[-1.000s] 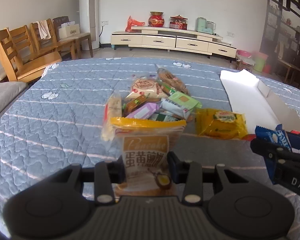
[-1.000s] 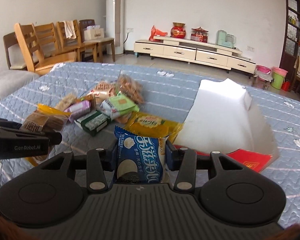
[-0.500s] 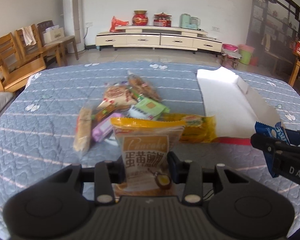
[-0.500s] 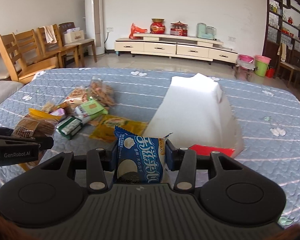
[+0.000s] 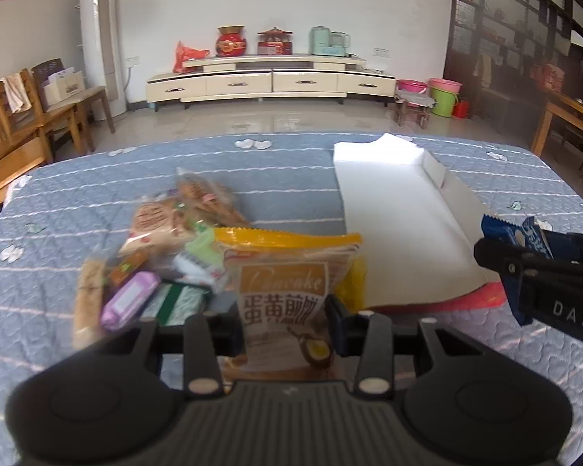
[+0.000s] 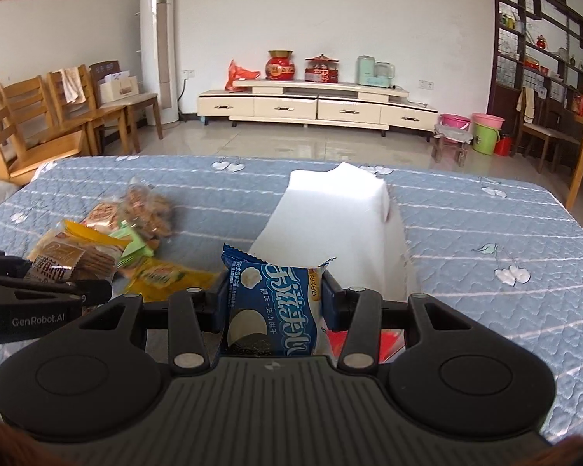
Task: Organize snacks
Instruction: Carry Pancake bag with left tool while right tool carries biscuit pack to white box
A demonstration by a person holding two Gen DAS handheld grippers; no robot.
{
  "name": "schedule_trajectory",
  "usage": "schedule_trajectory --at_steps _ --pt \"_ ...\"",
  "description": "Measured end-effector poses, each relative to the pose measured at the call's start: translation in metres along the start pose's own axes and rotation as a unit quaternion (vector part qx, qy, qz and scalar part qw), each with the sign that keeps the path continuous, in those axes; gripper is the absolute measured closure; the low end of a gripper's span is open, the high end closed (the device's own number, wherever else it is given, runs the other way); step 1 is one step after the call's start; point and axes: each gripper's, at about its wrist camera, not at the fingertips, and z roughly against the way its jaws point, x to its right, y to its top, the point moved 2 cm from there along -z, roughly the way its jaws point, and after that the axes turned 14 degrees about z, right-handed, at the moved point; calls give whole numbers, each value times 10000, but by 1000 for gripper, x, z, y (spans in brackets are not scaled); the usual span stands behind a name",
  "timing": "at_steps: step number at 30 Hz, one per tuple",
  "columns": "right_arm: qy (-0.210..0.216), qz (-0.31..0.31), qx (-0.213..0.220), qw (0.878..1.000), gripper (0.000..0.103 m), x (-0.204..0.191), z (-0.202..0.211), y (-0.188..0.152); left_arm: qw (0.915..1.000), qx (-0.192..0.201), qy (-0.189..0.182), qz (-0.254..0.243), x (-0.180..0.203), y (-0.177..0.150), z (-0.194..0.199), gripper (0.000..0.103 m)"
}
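Observation:
My left gripper (image 5: 285, 322) is shut on a yellow and brown pancake packet (image 5: 285, 291), held above the bed. My right gripper (image 6: 276, 303) is shut on a blue biscuit packet (image 6: 276, 310); it also shows in the left wrist view (image 5: 524, 240) at the right. An open white box (image 5: 400, 217) with a red outside lies on the bed, ahead of the right gripper (image 6: 338, 225). A pile of snack packets (image 5: 163, 248) lies left of the box. The left gripper and its packet show at the left of the right wrist view (image 6: 46, 291).
The blue quilted bed (image 6: 486, 233) carries everything. Wooden chairs (image 6: 39, 124) stand at the far left, a cream TV cabinet (image 6: 315, 105) at the back wall, a wooden table (image 5: 571, 116) at the far right.
Both grippers have risen and turned to the right with their packets still held. The white box now sits nearer the middle of both views, and the snack pile has shifted left.

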Motion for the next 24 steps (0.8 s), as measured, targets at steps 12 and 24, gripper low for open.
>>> schedule_trajectory --at_steps 12,24 --pt "-195 -75 -61 9998 48 28 -31 7 9993 -124 -282 -205 43 18 -32 63" --pt "-330 -247 -116 9991 48 69 -68 27 9982 -205 -431 -368 80 39 -66 63"
